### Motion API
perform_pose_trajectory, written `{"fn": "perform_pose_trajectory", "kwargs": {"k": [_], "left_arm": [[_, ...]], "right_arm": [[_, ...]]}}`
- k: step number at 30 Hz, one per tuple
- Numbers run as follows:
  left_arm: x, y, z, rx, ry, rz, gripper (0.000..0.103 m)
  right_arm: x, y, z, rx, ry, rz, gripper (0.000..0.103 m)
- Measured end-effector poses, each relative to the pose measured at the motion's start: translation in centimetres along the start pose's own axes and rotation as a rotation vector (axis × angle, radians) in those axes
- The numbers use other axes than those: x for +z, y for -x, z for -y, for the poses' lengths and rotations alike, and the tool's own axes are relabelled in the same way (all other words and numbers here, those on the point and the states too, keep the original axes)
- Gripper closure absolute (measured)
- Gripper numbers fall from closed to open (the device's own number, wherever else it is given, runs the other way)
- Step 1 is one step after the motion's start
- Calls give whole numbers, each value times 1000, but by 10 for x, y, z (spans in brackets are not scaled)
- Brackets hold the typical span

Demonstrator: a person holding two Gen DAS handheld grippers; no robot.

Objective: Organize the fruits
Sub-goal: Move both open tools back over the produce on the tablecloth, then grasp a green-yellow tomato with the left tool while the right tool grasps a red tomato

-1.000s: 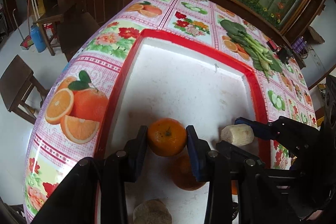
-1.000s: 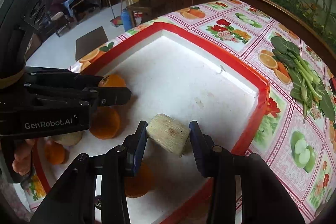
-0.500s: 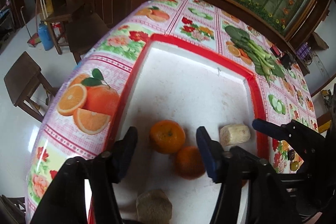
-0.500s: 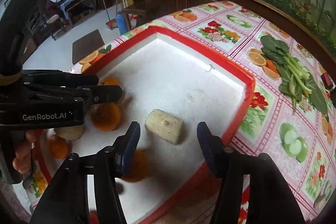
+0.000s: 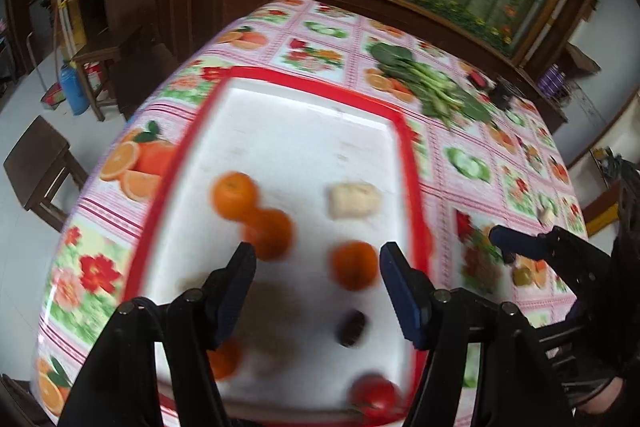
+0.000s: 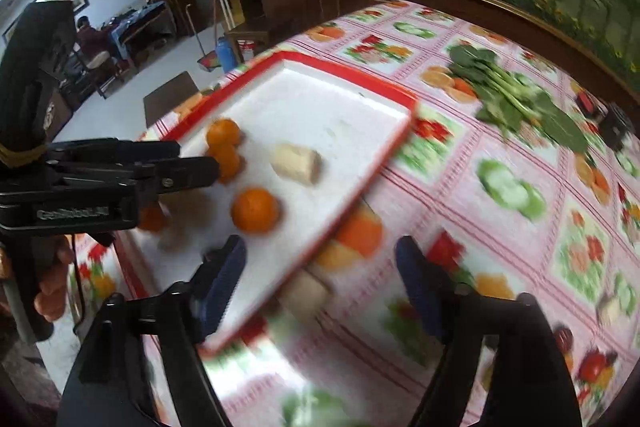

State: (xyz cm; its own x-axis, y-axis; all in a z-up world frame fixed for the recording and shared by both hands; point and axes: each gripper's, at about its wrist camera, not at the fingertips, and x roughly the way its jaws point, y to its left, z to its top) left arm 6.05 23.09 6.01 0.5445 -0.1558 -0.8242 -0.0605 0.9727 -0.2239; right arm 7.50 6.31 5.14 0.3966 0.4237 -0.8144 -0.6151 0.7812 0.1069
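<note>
**Both tongs spread and empty above the fruit tray**

In the left wrist view, the left tongs [image 5: 318, 285] are spread wide with nothing between their blue pads, hanging over the lower middle of the frame above the red-rimmed white tray [image 5: 404, 131]. The picture is motion-blurred. On the tray, two oranges touch each other left of centre: one orange [image 5: 234, 194] higher up, a second orange [image 5: 269, 233] just below and right of it. A pale cut piece [image 5: 354, 201] lies right of centre, apart from them. A third orange [image 5: 354, 270] sits below that piece, between the pads as framed. Lower down lie a small dark fruit [image 5: 351, 327] and a red fruit [image 5: 374, 397] near the bottom rim; another orange [image 5: 224, 357] peeks out behind the left finger.

In the right wrist view, the right tongs [image 6: 320, 287] are likewise spread and hold nothing, hanging over the tray's near corner and the flowered cloth of the worktop [image 6: 520, 247] in the lower half of the frame. The left tongs enter from the left edge, their tip near the paired oranges. A bunch of leafy greens [image 6: 516, 99] lies on the worktop in the upper right, well apart from the tray.
</note>
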Motion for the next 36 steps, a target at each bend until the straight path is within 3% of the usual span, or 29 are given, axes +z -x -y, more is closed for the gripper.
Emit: {"fn": "perform_pose_trajectory", "kwargs": {"k": [4,16,21,28,29,30,32,36], "left_arm": [[-16,2,37,-45,-45,-18,35],[-56,-32,164,-130,-236,-124,34],[-59,-57,209,-124,-273,-139,34],[-52,-78,228,-129,-214,-128,34],[-51,-80,230,-131,-212,-124,37],[-52,-82,232,-136,-213,-123,48],[-53,-86,235,-126,-219,-117,60],[-53,-86,233,-103,-220,-95,76]], "right_arm": [[-31,18,25,-47,-31,-13,23],[-136,84,128,-132,-321,-19,22],[-157,102,156,-138,-393,-5,22],[-169,114,178,-133,-406,13,22],[-169,114,181,-130,-407,15,22],[-168,114,184,-129,-408,18,22],[-165,112,190,-131,-406,29,22],[-153,106,201,-125,-384,70,22]]}}
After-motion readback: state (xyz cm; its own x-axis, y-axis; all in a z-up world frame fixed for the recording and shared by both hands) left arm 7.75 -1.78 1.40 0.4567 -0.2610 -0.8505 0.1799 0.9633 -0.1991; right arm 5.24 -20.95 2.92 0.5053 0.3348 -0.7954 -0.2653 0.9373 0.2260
